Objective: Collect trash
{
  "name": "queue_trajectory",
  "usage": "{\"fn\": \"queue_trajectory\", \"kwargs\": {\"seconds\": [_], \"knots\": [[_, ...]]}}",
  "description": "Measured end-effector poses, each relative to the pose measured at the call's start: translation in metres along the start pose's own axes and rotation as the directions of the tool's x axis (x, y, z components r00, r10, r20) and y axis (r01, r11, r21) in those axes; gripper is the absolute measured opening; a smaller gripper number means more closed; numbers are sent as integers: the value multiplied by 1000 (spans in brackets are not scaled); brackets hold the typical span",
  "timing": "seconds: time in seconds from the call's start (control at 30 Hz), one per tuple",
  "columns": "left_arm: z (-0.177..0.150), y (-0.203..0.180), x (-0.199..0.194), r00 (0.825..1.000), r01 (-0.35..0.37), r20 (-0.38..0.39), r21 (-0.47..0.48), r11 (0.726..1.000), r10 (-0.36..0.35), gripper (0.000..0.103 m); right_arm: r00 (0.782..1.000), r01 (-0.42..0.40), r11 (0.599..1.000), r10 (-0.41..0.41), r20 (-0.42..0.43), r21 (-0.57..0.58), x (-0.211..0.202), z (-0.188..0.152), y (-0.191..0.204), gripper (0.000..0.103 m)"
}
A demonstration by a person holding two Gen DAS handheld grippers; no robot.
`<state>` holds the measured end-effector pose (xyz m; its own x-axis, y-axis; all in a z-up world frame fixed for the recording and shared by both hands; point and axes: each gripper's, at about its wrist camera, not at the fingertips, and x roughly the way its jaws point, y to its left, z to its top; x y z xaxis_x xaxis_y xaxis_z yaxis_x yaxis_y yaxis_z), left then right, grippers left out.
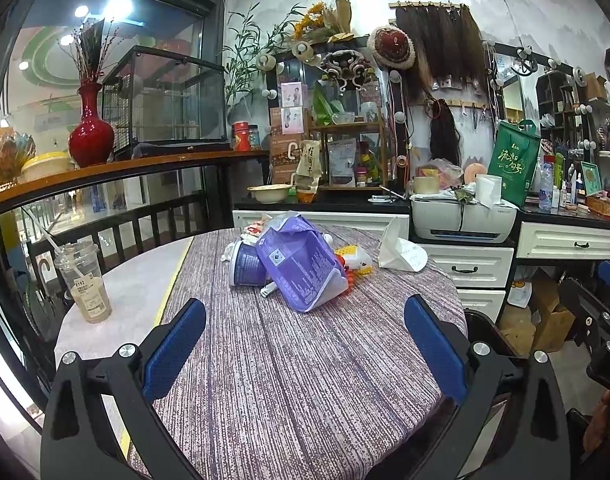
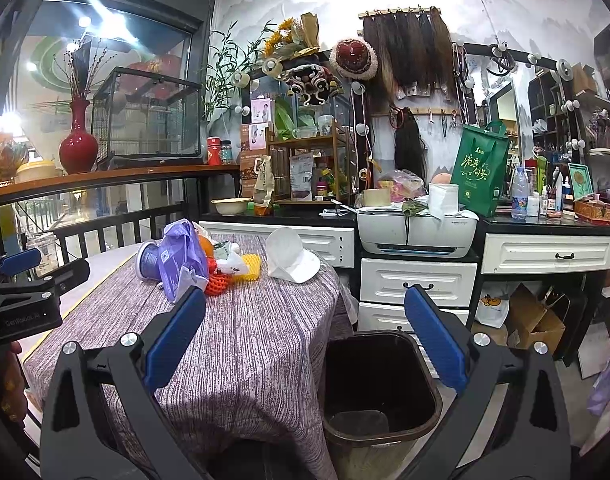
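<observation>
Both our blue-padded grippers, left (image 1: pixel 305 344) and right (image 2: pixel 305 336), hang wide open, empty; crumpled purple plastic bag (image 1: pixel 301 264) sits mid-table, dark brown plastic bin (image 2: pixel 379 392) just beside the table's edge.

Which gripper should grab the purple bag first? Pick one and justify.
Left. The left gripper faces the purple bag squarely, jaws open; the right gripper sits over the table's edge by the bin.
</observation>
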<state>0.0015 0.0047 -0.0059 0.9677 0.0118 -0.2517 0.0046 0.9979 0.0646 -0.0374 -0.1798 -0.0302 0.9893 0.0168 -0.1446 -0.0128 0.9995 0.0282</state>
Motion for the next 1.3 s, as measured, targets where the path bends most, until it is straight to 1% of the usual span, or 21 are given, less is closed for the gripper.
{"fn": "queue_trajectory", "kwargs": {"seconds": [0.37,0.6,1.07,1.3], "knots": [[-3,0,2,1000,0,-6,0,1000,0,98,1000,2,1000,-2,-6,2,1,1,-2,98],[-19,4,7,1000,3,-30,-5,1000,-3,98,1000,4,1000,-4,-12,3,3,-1,-3,98],[-13,6,9,998,1,-59,-11,1000,-2,98,1000,7,1000,-7,-26,1,5,-2,-3,98],[-11,8,17,996,-3,-89,-10,1000,2,98,999,10,1000,-11,-43,-9,8,-3,-2,98]]}}
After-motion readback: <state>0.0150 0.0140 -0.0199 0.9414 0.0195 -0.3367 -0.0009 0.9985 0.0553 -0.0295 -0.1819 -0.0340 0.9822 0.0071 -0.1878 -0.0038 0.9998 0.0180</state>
